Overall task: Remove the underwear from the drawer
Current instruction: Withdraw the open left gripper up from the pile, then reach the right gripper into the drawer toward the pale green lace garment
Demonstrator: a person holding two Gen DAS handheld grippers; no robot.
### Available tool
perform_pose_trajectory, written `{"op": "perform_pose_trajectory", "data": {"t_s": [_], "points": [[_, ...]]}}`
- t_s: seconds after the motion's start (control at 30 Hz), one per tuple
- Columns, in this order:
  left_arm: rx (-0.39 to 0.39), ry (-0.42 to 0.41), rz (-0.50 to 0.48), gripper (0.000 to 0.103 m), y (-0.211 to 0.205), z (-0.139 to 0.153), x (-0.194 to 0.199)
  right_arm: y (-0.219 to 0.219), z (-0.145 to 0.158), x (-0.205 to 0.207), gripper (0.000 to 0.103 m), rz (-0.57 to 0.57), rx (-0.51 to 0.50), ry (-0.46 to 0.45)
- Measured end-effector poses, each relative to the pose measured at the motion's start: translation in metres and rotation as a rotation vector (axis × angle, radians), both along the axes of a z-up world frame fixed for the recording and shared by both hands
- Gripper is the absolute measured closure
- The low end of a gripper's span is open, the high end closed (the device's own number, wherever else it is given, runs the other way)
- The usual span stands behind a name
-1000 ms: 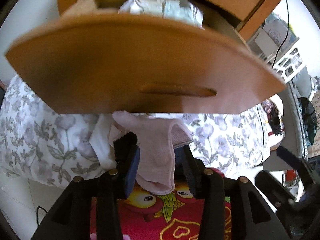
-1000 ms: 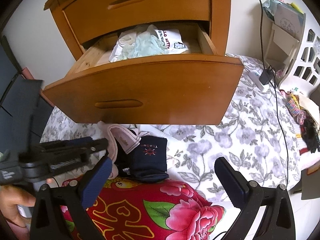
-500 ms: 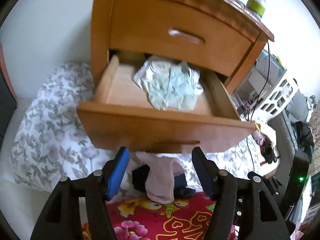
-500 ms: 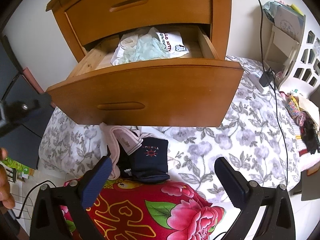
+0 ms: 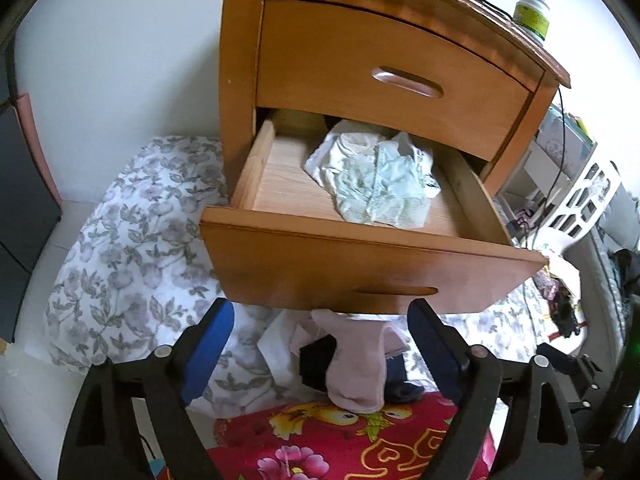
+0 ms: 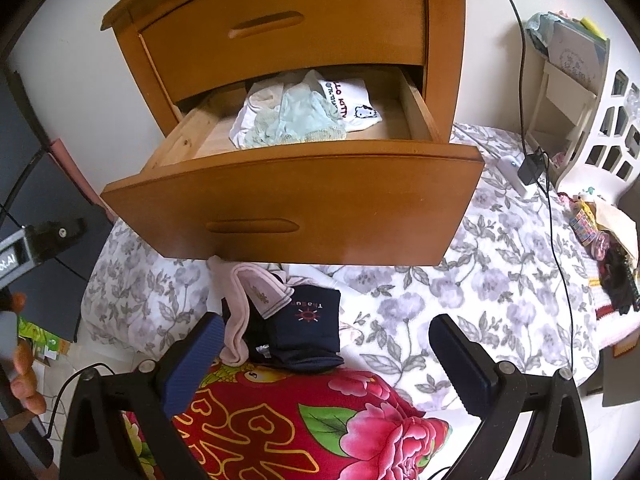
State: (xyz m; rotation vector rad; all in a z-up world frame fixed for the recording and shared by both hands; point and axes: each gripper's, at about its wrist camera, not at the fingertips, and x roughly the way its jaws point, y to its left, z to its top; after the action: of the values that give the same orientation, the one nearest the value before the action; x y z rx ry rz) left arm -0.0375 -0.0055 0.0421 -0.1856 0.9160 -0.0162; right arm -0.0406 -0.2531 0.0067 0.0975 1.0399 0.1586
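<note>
- My left gripper (image 5: 316, 328) hangs over the bed with its blue ribbed pads opening wide; nothing pressed between them, the soft pink garment (image 5: 356, 360) lying below in the gap
- My right gripper (image 6: 324, 340) stands wide and bare above the glossy red floral blanket (image 6: 304, 420)
- The drawer (image 5: 360, 264), smooth curved orange wood with a slot handle, is pulled out
- Crumpled pale green and white underwear (image 5: 376, 184) lies on its raw plank bottom
- A folded navy piece (image 6: 312, 320) rests beside the pink one on the grey-flowered sheet (image 6: 460, 288)
</note>
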Motion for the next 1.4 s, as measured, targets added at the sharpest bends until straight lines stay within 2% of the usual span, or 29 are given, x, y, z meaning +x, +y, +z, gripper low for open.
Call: {"op": "perform_pose_trajectory", "data": {"t_s": [0.07,0.17,0.5,0.8,1.17,1.4], "points": [[0.024,-0.021,0.016,0.011,0.001,0.000,-0.001,0.000,0.000,0.000,0.000,-0.001,0.001,-0.001],[0.033,-0.039,0.034,0.003,0.004,0.001,-0.002,0.000,0.001,0.000,0.000,-0.002,0.000,-0.003],[0.028,-0.117,0.046,0.003,0.007,0.005,-0.004,0.000,0.004,0.004,0.000,0.004,0.000,-0.016],[0.005,-0.166,0.039,0.003,0.009,0.005,-0.003,-0.007,0.017,0.011,0.000,-0.012,0.002,-0.074],[-0.013,-0.231,0.013,0.003,0.011,0.002,-0.001,-0.008,0.047,0.037,0.000,0.008,-0.036,-0.143],[-0.040,-0.206,-0.021,0.003,0.011,-0.008,0.007,-0.008,0.074,0.070,0.000,0.029,-0.016,-0.178]]}}
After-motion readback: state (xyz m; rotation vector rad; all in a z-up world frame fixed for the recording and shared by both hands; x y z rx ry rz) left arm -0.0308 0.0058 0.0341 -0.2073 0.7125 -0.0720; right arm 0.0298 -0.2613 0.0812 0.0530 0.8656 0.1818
